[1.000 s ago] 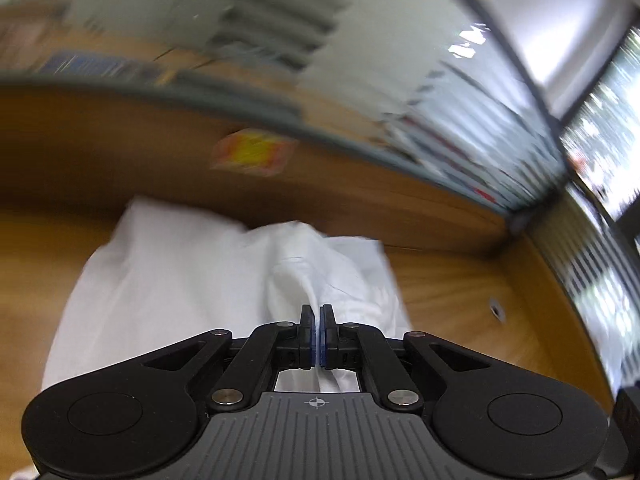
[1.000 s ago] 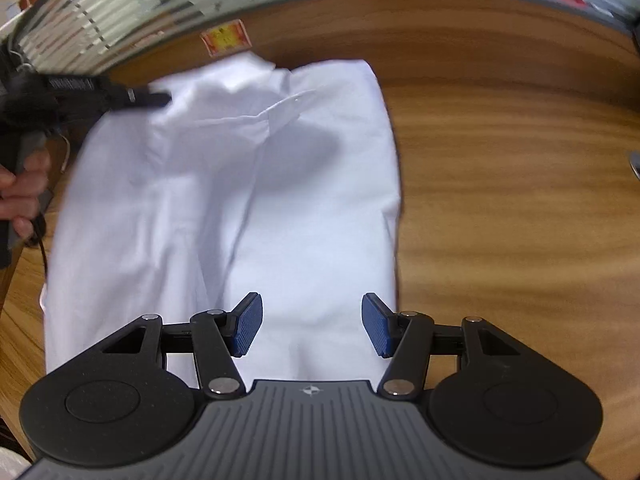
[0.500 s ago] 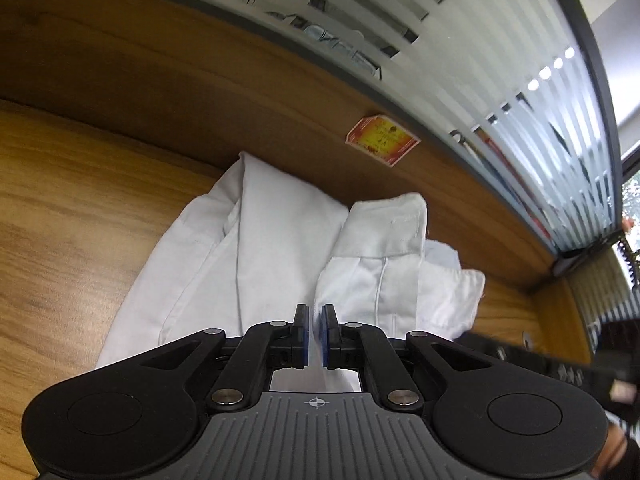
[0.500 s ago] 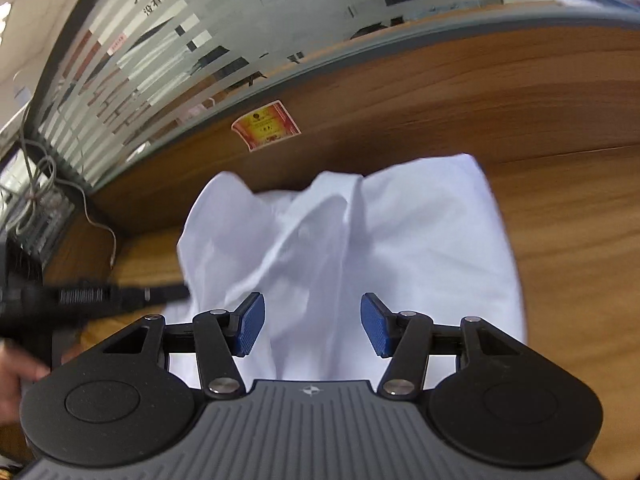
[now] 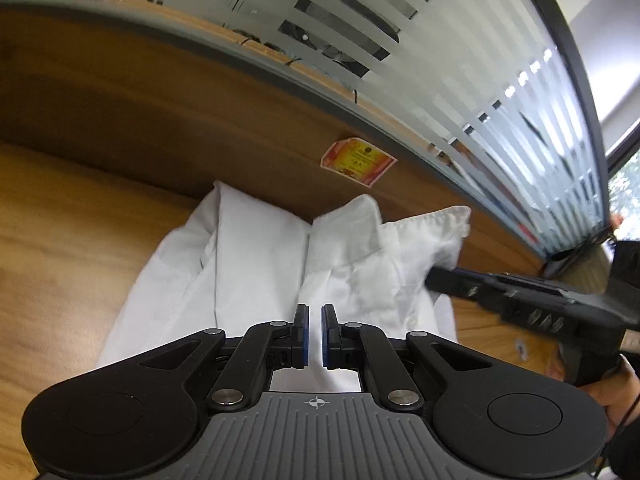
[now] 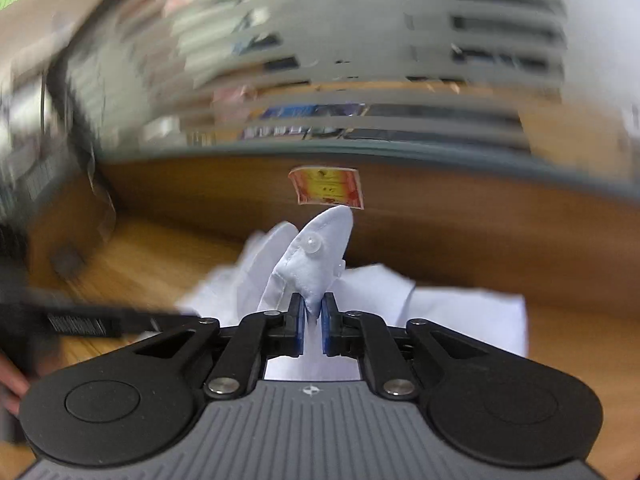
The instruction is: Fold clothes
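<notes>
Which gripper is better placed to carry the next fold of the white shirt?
Right, most likely. The right gripper is shut on a buttoned cuff of the white shirt, lifted off the wooden table. The left gripper hangs over the shirt, nearly closed, apparently holding nothing.

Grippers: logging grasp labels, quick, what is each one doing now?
Left gripper: fingers nearly closed with a small gap, white shirt behind them; grip cannot be told.
Right gripper: closed on the shirt's buttoned cuff.
</notes>
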Tool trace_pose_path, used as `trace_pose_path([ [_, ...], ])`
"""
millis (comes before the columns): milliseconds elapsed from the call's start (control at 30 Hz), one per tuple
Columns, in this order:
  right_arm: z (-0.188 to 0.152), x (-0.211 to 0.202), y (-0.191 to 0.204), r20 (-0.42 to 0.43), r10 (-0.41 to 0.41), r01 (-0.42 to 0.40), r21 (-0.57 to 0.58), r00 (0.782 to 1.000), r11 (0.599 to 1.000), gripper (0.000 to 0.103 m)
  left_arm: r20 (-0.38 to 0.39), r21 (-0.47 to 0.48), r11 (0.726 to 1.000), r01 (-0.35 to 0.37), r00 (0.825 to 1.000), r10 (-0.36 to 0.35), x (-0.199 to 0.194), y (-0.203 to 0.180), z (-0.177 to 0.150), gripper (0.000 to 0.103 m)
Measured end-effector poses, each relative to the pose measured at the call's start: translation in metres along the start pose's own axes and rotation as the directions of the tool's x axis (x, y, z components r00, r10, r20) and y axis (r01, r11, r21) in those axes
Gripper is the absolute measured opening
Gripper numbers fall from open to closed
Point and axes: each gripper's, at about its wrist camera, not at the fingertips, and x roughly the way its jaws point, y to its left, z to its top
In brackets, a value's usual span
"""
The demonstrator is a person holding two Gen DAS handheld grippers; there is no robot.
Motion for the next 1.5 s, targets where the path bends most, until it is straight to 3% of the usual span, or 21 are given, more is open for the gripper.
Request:
trace_pose_path([
  [100,0.001,0.025,0.012,-0.063,-0.077,0.069,-0.113,0.995,0.991,0.020,0.007,0.021,1.000,-0.014,1.000,0.014,-0.008,-0.004,0.002,0.007],
  [133,0.001,0.023,0.013,-0.056,-0.083,0.076,-0.120,0.995,0.990,0.023,0.008,0.026,1.000,-0.013,1.000,0.013,-0.013,-0.005,0.002,0.008],
  [200,0.002,0.021,0.016,-0.042,-0.096,0.090,-0.133,0.994,0.987,0.035,0.006,0.029,0.999,-0.013,1.000,0.013,-0.028,-0.005,-0.004,0.024],
  [233,0.003,0.015,0.017,-0.024,-0.098,0.094,-0.129,0.995,0.987,0.044,0.004,0.030,0.999,-0.014,1.000,0.014,-0.035,-0.006,-0.007,0.026],
  [300,0.002,-0.001,0.017,0.003,-0.094,0.093,-0.121,0.996,0.988,0.050,-0.007,0.036,0.999,-0.019,1.000,0.020,-0.052,-0.007,-0.019,0.027],
  [600,-0.035,-0.079,0.010,-0.049,0.028,-0.028,-0.008,0.998,1.000,0.053,-0.062,0.055,0.996,-0.066,0.996,0.070,-0.118,-0.023,-0.086,0.027],
  [800,-0.082,-0.139,0.016,-0.069,0.089,-0.085,0.071,0.994,0.994,0.053,-0.038,0.051,0.996,-0.075,0.996,0.077,-0.156,-0.041,-0.116,0.035],
  [1033,-0.129,-0.196,0.023,-0.104,0.157,-0.141,0.144,0.982,0.980,0.053,-0.042,-0.009,0.995,-0.103,0.994,0.102,-0.198,-0.043,-0.147,0.036],
  [1167,-0.151,-0.221,0.025,-0.148,0.175,-0.157,0.122,0.973,0.980,0.053,-0.054,-0.048,0.991,-0.124,0.991,0.122,-0.221,-0.042,-0.165,0.040],
  [1267,-0.171,-0.227,0.029,-0.195,0.187,-0.170,0.104,0.963,0.980,0.053,-0.068,-0.076,0.987,-0.141,0.988,0.136,-0.236,-0.040,-0.180,0.040],
  [1500,-0.231,-0.211,0.050,-0.286,0.247,-0.218,0.130,0.926,0.967,0.052,-0.184,-0.105,0.985,-0.140,0.976,0.119,-0.209,-0.026,-0.235,0.040],
])
